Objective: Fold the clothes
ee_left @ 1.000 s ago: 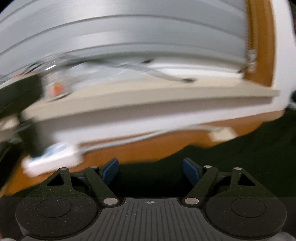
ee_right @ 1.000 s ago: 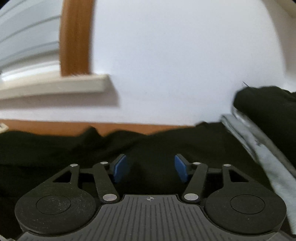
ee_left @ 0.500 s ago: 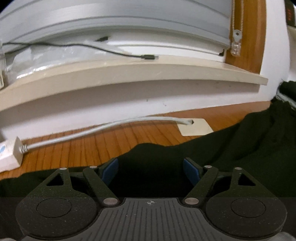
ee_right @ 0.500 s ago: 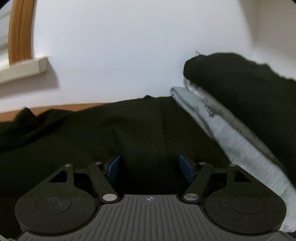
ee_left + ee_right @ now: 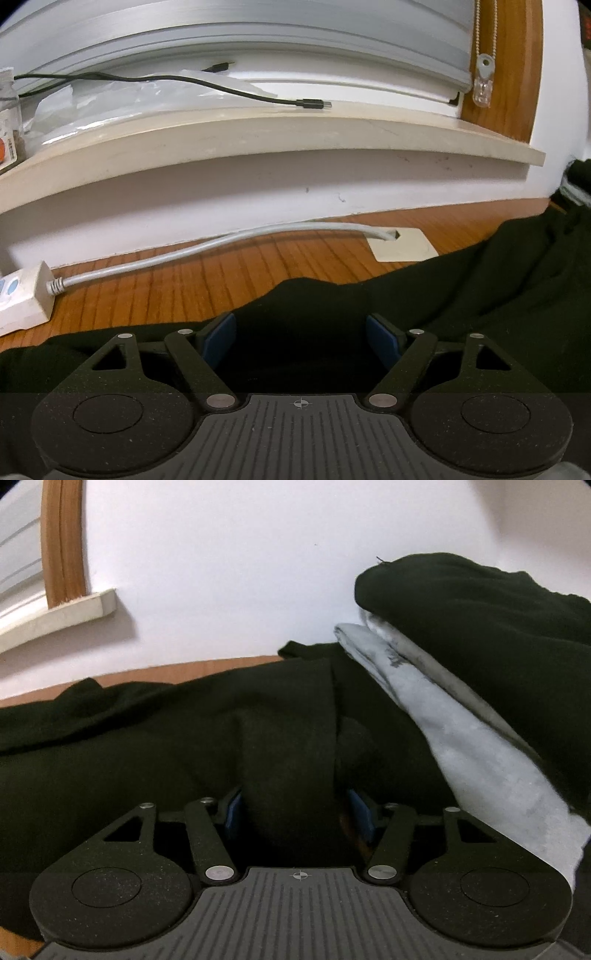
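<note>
A black garment (image 5: 461, 295) lies spread on the wooden table (image 5: 207, 280). It also fills the right wrist view (image 5: 166, 746). My left gripper (image 5: 301, 334) is open, low over the garment's far edge, with cloth between its blue pads. My right gripper (image 5: 297, 812) is open with a raised fold of the black cloth between its blue pads. I cannot tell if the pads touch it.
A stack of folded clothes, grey (image 5: 461, 731) under black (image 5: 480, 620), lies at the right against the white wall. A white power strip (image 5: 22, 299) with a grey cable (image 5: 207, 247) lies at the table's far left. A windowsill (image 5: 258, 136) with a black cable is behind.
Both grippers have come down closer to the black garment. The right view swung right toward the folded stack, then back a little, and a fold of cloth now sits between its pads.
</note>
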The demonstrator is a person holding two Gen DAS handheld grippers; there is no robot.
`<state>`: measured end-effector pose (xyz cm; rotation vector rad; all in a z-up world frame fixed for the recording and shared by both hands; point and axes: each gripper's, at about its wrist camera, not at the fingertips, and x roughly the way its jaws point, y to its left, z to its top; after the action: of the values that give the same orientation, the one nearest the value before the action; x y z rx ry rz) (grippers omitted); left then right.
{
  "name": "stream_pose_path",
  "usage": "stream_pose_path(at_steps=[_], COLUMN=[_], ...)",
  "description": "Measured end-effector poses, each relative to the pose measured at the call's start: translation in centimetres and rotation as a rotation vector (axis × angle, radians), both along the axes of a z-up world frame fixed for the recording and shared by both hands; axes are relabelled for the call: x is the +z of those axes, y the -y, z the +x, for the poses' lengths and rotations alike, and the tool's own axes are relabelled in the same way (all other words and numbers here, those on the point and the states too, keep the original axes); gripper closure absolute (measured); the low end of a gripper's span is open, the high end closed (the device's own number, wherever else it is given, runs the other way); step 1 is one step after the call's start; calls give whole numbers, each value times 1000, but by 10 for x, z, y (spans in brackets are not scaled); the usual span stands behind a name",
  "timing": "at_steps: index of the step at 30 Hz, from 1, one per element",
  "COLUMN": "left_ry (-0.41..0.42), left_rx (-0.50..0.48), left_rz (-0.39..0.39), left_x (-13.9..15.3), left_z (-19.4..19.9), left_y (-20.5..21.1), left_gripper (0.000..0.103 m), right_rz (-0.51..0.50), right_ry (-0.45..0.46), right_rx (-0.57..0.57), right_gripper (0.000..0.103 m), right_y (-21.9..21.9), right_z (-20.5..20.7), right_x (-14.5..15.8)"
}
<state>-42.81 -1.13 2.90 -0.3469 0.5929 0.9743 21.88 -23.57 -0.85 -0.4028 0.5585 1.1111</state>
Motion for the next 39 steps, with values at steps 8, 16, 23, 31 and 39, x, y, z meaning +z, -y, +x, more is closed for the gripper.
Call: stream_pose_path(at_steps=[8, 16, 23, 31, 39], left_ry=[69, -9, -25, 24, -10], left_rx=[-15, -61, -39, -41, -60], left_rz=[57, 169, 134, 75, 75], left_x=[8, 29, 18, 12, 9], left_z=[-12, -46, -76, -90, -83], left_y=[11, 52, 65, 61, 63], left_gripper=[22, 22, 22, 22, 22], right_rz=[6, 35, 82, 44, -53], right_ry=[106, 162, 88, -70, -84], right_rx=[-9, -24, 299, 811, 989], right_gripper=[46, 45, 50, 67, 67], right_y=[0, 1, -69, -158, -171], right_z=[-16, -36, -147, -309, -370], right_x=[-2, 15, 44, 40, 32])
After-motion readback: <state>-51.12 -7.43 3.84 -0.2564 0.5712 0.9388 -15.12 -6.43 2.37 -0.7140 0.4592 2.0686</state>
